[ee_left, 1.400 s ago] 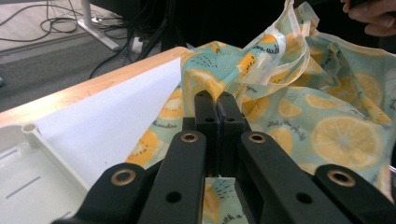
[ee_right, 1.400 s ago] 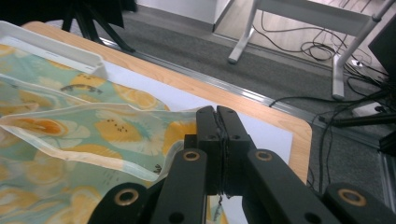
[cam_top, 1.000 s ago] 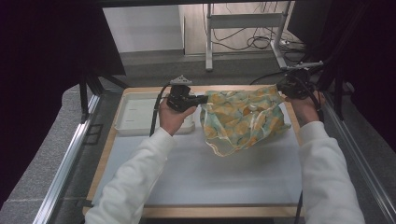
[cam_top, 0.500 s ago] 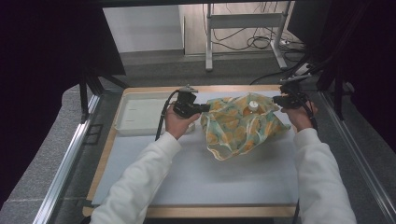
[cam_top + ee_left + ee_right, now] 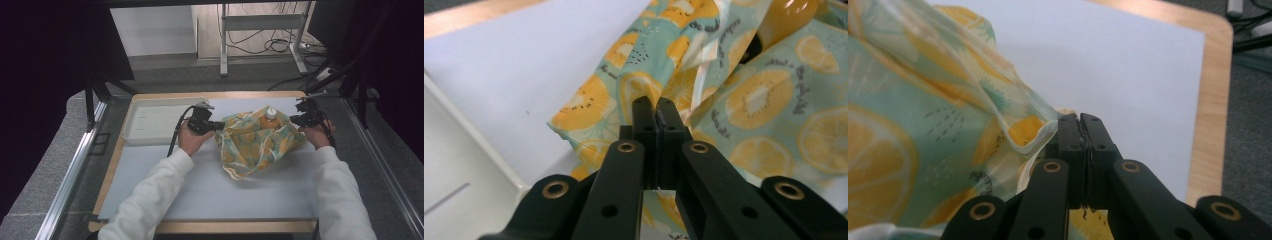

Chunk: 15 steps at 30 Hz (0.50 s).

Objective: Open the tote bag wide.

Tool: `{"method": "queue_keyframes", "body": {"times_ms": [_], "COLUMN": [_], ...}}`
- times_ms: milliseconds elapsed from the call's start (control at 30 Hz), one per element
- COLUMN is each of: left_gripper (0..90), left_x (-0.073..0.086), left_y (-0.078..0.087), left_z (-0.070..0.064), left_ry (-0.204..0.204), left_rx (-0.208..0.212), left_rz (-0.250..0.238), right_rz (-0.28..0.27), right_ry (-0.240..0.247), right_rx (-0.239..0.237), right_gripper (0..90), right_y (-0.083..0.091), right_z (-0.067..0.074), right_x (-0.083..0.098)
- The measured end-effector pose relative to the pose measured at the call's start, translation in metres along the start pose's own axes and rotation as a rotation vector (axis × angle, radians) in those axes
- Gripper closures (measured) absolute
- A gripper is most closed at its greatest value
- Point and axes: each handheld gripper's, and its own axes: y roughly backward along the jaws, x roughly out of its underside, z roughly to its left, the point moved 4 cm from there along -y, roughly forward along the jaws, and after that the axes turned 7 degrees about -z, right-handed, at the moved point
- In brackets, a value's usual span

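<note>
Both grippers, left (image 5: 216, 125) and right (image 5: 296, 119), clench opposite edges of the fruit-print cloth (image 5: 255, 145) draped around the bottle (image 5: 270, 118) mid-table; a thin pinch could slip, or tugging topple it

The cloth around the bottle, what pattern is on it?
Yellow citrus slices on mint green cloth; left gripper view.

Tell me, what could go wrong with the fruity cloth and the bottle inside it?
The orange-filled bottle with a white cap stands loosely inside the thin fruit-print cloth; it might tip over as the cloth goes slack. The left tool and right tool pinch only the edges, so the cloth could slip out.
</note>
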Motion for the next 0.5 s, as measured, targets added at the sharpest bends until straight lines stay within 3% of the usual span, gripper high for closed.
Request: {"method": "queue_keyframes", "body": {"times_ms": [67, 500], "left_gripper": [89.8, 89.8], "left_x": [0.003, 0.027], "left_y": [-0.003, -0.023], "left_z": [-0.001, -0.005], "left_ry": [-0.013, 0.009], "left_rx": [-0.004, 0.009], "left_rz": [0.014, 0.063], "right_rz": [0.009, 0.078], "right_ry": [-0.003, -0.004], "right_rx": [-0.005, -0.005], "right_gripper": [88.1, 88.0], "right_y": [-0.002, -0.016], "right_z": [0.001, -0.002], "right_x": [0.004, 0.033]}}
